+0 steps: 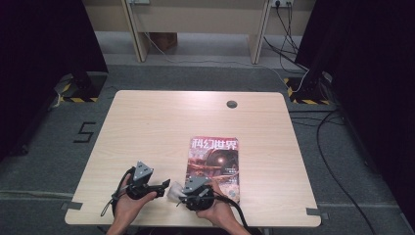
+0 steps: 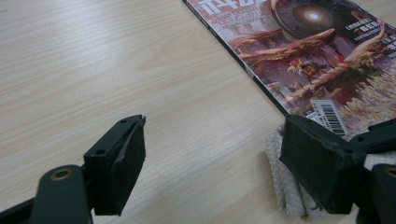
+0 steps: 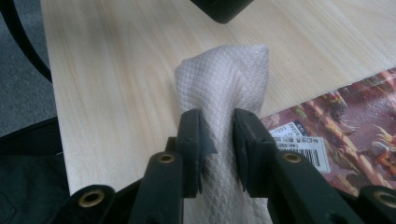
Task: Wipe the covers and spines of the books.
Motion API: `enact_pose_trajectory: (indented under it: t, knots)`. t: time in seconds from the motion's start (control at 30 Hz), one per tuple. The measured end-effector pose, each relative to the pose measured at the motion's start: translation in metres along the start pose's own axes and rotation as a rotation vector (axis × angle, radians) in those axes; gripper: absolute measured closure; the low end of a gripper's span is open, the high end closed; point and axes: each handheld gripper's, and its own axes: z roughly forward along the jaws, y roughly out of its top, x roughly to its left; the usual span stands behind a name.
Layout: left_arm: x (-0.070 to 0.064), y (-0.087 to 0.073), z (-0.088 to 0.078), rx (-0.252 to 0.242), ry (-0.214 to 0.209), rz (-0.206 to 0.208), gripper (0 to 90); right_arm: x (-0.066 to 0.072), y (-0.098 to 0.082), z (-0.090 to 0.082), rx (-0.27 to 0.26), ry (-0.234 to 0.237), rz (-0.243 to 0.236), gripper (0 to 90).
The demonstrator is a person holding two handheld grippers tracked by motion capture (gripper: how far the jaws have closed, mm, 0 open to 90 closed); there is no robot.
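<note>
A folded white waffle-weave cloth (image 3: 224, 74) stands up between the jaws of my right gripper (image 3: 218, 126), which is shut on it. In the high view this right gripper (image 1: 182, 192) points left at the table's front edge, holding the cloth (image 1: 173, 191) just off the near left corner of a science-fiction magazine (image 1: 215, 161). My left gripper (image 1: 165, 185) faces it from the left. The left gripper (image 2: 215, 140) is open over bare wood, and the cloth (image 2: 280, 186) lies just outside its right jaw. The magazine (image 2: 317, 56) lies flat, barcode corner nearest.
The light wooden table (image 1: 161, 127) has a round cable hole (image 1: 232, 104) near its far edge. The magazine's barcode corner (image 3: 303, 144) sits right beside the held cloth. Grey carpet, cables and dark curtains surround the table.
</note>
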Motion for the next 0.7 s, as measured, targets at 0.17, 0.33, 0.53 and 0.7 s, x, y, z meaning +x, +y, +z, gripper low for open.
enact_pose_trajectory:
  t: [0.17, 0.33, 0.53, 0.7]
  knots:
    - [0.000, 0.000, 0.000, 0.001, -0.003, -0.003, 21.7, -0.010, -0.005, -0.005, 0.004, -0.010, 0.021, 73.5]
    - [0.000, -0.001, 0.000, 0.003, -0.005, 0.000, 21.7, -0.032, -0.019, -0.021, 0.004, -0.071, 0.081, 73.5]
    - [-0.001, -0.001, 0.001, 0.007, -0.009, 0.001, 21.7, -0.065, -0.040, -0.043, 0.008, -0.167, 0.158, 73.6]
    - [-0.003, -0.001, 0.003, 0.010, -0.013, 0.004, 21.7, -0.078, -0.052, -0.053, -0.003, -0.195, 0.213, 73.4]
